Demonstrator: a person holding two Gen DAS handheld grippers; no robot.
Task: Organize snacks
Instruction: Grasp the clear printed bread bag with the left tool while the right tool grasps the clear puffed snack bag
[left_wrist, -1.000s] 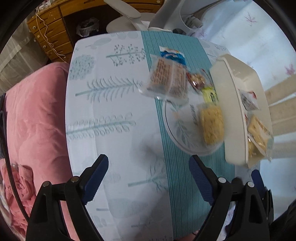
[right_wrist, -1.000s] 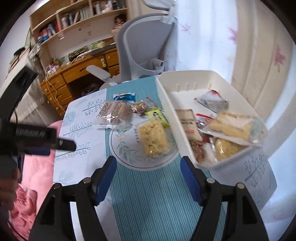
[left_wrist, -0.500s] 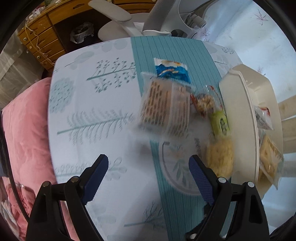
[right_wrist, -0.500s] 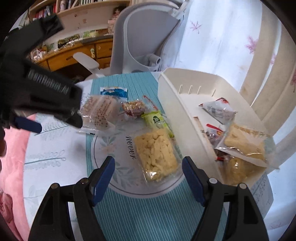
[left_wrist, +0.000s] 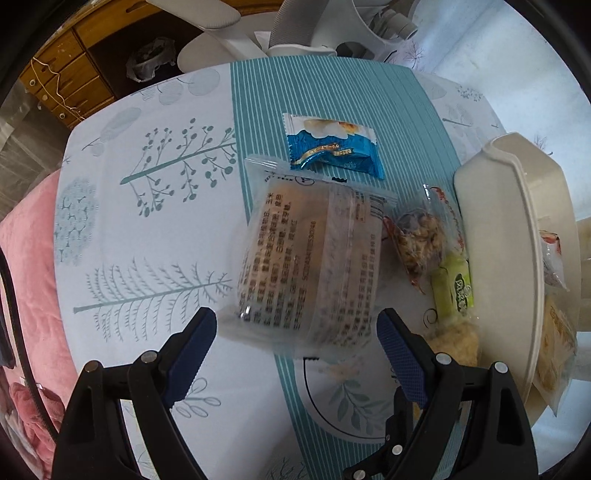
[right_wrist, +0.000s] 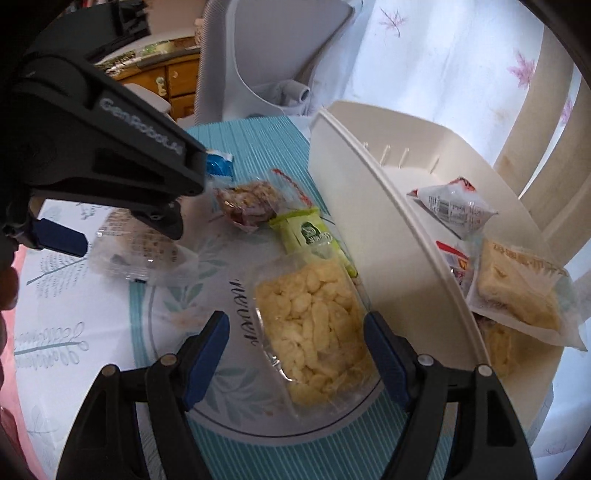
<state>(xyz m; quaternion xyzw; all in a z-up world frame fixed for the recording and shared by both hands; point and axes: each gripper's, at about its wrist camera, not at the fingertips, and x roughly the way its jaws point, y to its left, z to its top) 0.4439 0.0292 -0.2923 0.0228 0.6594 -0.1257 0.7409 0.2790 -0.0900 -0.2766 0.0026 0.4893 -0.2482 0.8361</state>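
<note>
Below my left gripper (left_wrist: 295, 332) lies a clear packet holding a brown cake (left_wrist: 310, 266). The jaws are open and straddle its near end without pressing it. Beyond it lie a blue packet (left_wrist: 332, 147), a nut packet (left_wrist: 421, 236) and a green packet (left_wrist: 454, 288). My right gripper (right_wrist: 295, 332) hangs open over a clear packet of yellow puffed snack (right_wrist: 314, 325) on the leaf-patterned plate (right_wrist: 177, 317). The packet sits between the fingers, with a gap on its left side. The white basket (right_wrist: 406, 240) on the right holds a white-and-red packet (right_wrist: 450, 206) and a yellow cake packet (right_wrist: 517, 288).
The left gripper's black body (right_wrist: 110, 147) fills the upper left of the right wrist view. A grey office chair (right_wrist: 258, 55) and wooden drawers (left_wrist: 62, 85) stand beyond the table's far edge. Pink bedding (left_wrist: 26, 277) lies along its left side.
Both grippers have come lower and closer to the snacks. The left one now straddles the clear cake packet, the right one the yellow snack, and the left gripper looms larger in the right view.
</note>
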